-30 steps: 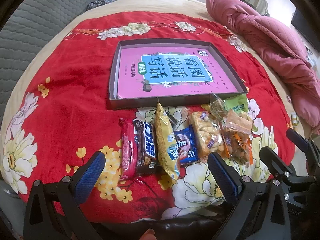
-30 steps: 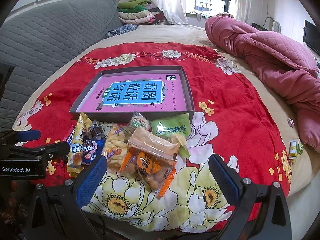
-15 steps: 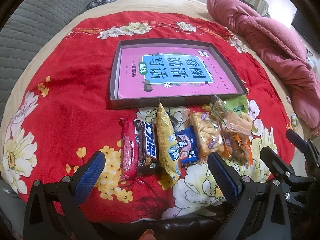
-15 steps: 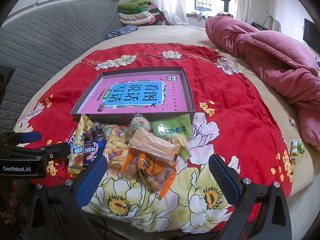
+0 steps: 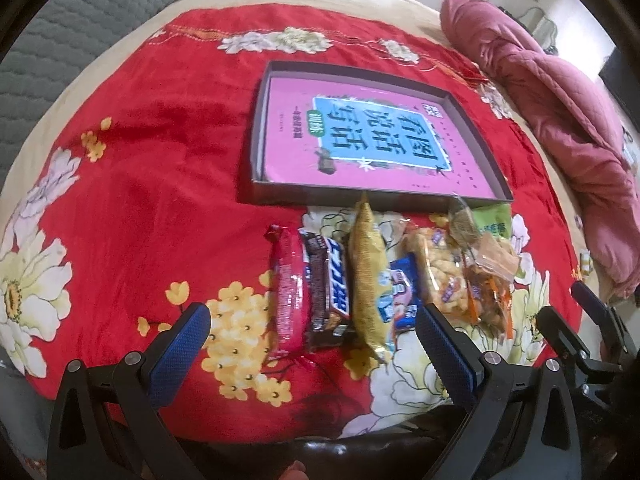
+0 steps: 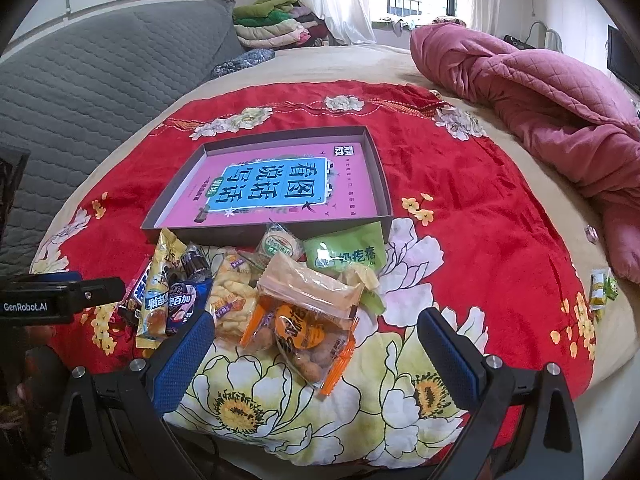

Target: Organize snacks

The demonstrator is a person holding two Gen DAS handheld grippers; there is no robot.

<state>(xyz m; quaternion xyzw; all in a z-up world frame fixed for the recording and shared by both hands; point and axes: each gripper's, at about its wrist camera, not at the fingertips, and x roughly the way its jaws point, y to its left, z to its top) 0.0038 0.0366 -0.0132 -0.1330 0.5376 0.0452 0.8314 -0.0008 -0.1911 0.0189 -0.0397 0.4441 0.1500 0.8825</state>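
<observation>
A row of snack packs lies on the red flowered blanket in front of a shallow grey box [image 5: 474,140] with a pink printed bottom. From the left: a red bar [image 5: 289,286], a dark chocolate bar [image 5: 326,280], a yellow pack [image 5: 366,276], a blue pack [image 5: 402,292], a bag of puffs [image 5: 442,270], an orange-trimmed clear bag [image 6: 304,322] and a green pack [image 6: 348,256]. My left gripper [image 5: 314,342] is open and empty, just short of the bars. My right gripper [image 6: 316,350] is open and empty, around the orange-trimmed bag's near end without touching it.
The grey box [image 6: 382,184] stands just behind the snacks. A pink quilt [image 6: 536,96] is heaped at the right. A grey padded headboard [image 6: 80,88] runs along the left. Two small packets [image 6: 602,286] lie near the bed's right edge.
Both grippers have edged slightly forward and the left view has swung a little left. The snacks and box have not moved.
</observation>
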